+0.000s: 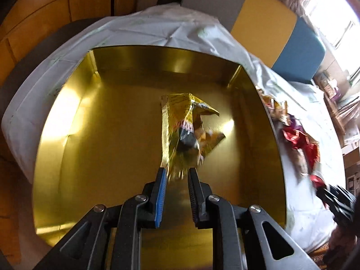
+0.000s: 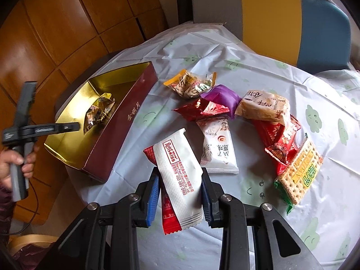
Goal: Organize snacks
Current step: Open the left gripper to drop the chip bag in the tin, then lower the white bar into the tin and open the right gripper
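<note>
Your left gripper (image 1: 177, 172) hangs over the open box (image 1: 112, 72), its fingers spread with a clear gap between them. The yellow snack packet (image 1: 187, 132) shows just past the fingertips inside the gold-lined box; its near end is blurred, so you cannot tell whether it lies on the floor of the box or is in the air. From the right wrist view the same packet (image 2: 99, 112) sits toward the middle of the box (image 2: 126, 121), and your left hand (image 2: 15, 164) grips the tool's handle on the near-left side of the box.

Your right gripper (image 2: 181, 193) is on the right of the box, and the white Rotor Kiss packet (image 2: 180, 175) stands between its pads (image 2: 153, 200). The left pad touches the wrapper's edge and the right one lies against its other side. A red packet (image 2: 167, 211) pokes out beneath the white one.

Farther from the box, on the pale tablecloth (image 2: 247, 63), the other snacks lie loose: a white packet (image 2: 219, 148) just beyond the held one, a purple packet (image 2: 221, 97), a seed packet (image 2: 191, 83), a beige packet (image 2: 263, 106), and a cracker pack (image 2: 297, 173) well apart from the box.
</note>
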`<state>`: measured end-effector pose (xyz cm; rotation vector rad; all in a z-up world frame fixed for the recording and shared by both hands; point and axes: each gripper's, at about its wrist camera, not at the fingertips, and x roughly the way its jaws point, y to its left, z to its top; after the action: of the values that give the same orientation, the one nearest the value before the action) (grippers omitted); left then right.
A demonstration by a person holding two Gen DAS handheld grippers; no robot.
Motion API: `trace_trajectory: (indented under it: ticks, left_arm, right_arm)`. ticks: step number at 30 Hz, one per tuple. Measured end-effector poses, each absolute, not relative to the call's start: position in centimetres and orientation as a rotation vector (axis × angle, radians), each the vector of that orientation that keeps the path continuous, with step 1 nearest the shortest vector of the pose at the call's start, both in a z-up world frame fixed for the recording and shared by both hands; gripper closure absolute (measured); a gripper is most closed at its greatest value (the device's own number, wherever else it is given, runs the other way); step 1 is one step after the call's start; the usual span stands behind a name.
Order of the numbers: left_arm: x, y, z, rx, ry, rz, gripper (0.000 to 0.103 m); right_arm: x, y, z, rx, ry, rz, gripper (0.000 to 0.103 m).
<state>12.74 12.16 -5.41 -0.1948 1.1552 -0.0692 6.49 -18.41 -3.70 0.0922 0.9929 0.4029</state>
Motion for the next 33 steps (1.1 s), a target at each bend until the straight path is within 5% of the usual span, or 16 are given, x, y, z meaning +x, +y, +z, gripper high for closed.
trace_trajectory:
  ticks: [9, 19, 33]
  left_arm:
    - [18.7, 8.5, -5.7, -0.205, 1.105, -0.111, 0.078]
    - [11.0, 8.7, -0.2, -0.167, 0.894, -0.039, 0.07]
    - [3.5, 12.4, 0.9, -0.155, 0.797, 0.151, 0.07]
  right_arm:
    - [6.7, -18.1, -2.4, 0.112, 0.976, 0.373, 0.07]
    - [6.7, -14.2, -0.9, 0.159, 0.946, 0.462, 0.07]
    - [7.4, -5.3, 0.1, 0.142, 0.963, 0.618, 0.07]
